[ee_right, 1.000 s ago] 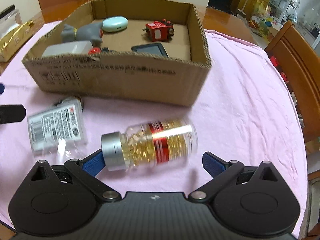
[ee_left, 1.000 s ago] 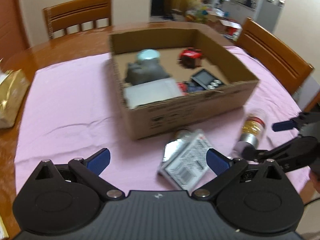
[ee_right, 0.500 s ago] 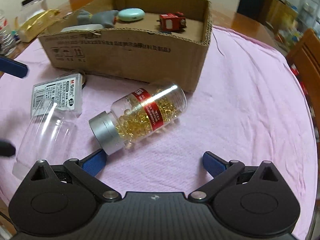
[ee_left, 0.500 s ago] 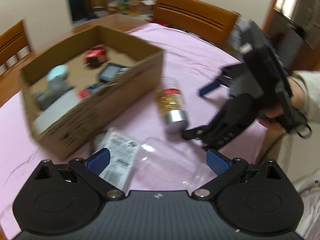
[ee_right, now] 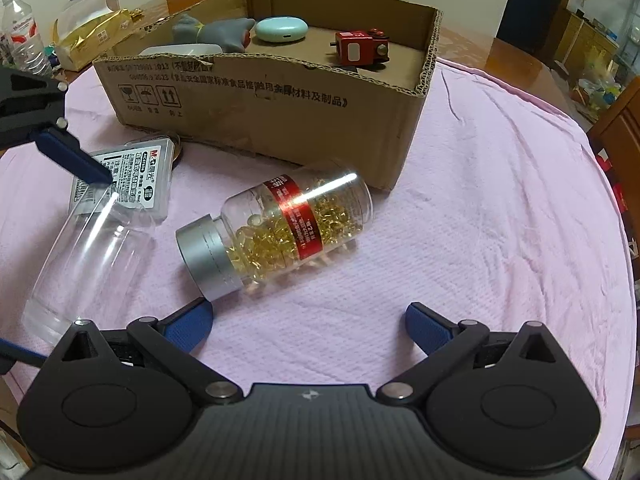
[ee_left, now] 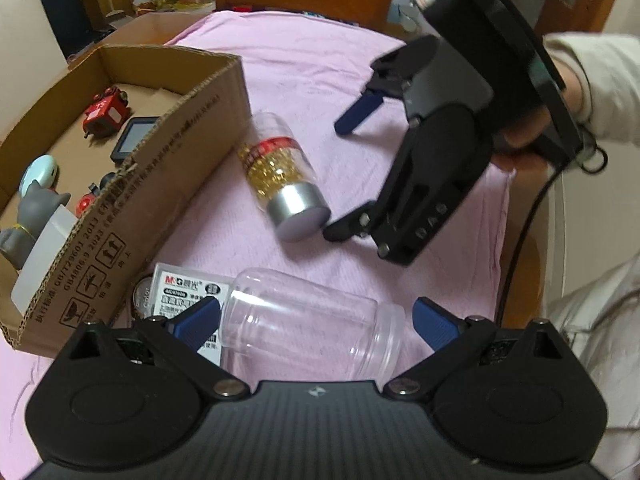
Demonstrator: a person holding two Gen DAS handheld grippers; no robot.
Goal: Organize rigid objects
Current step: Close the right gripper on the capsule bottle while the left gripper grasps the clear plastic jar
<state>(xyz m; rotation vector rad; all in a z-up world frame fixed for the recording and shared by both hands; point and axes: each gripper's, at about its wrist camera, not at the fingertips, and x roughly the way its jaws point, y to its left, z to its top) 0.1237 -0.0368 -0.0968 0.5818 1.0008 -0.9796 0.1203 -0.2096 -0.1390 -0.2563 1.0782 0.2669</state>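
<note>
Cardboard box [ee_right: 280, 92] is sitting on the pink cloth [ee_right: 500, 220] and is holding the items that are already sorted. Just in front of it, the clear jar [ee_left: 304, 330] is lying on its side between the wide-apart fingers of the left gripper [ee_left: 316, 320]. The capsule bottle [ee_right: 276, 232] is lying ahead of the right gripper [ee_right: 308, 322], whose fingers are also apart and empty. For a good grasp, each gripper should be closing across the round body, not the ends, and slowly, because both are probably going to roll. Whether the left fingers are touching the jar, I cannot tell.
</note>
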